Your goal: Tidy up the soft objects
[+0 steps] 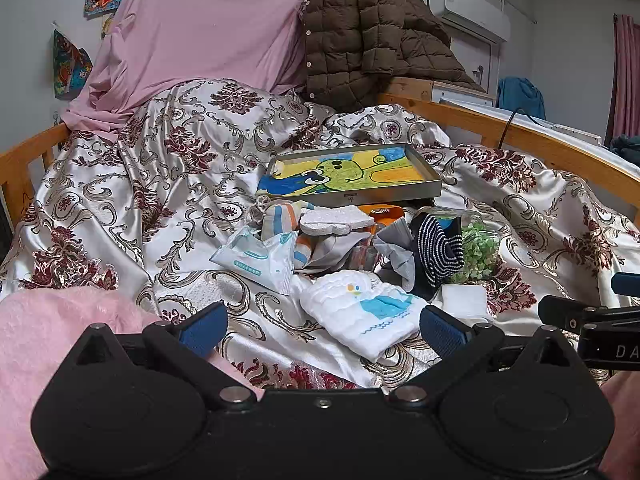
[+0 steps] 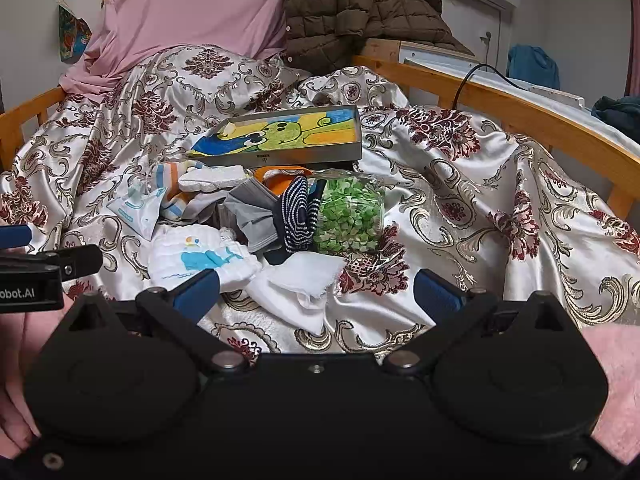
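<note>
Both tongs, the left gripper [image 1: 322, 326] and right gripper [image 2: 316, 290], hung fully open and empty over the white whale-print cloth [image 1: 366, 312] at the near edge of the pile on the glossy floral satin bedspread [image 1: 120, 200]. A careless grab risked snagging the slippery spread or toppling the clear jar of green bits [image 2: 348, 216].

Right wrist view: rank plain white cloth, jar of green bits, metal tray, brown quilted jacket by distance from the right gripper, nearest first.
1. plain white cloth: just ahead of the right gripper, between its open fingers.
2. jar of green bits: behind the cloth, slightly right.
3. metal tray: beyond the pile, centre.
4. brown quilted jacket: far back, at the headboard.
</note>
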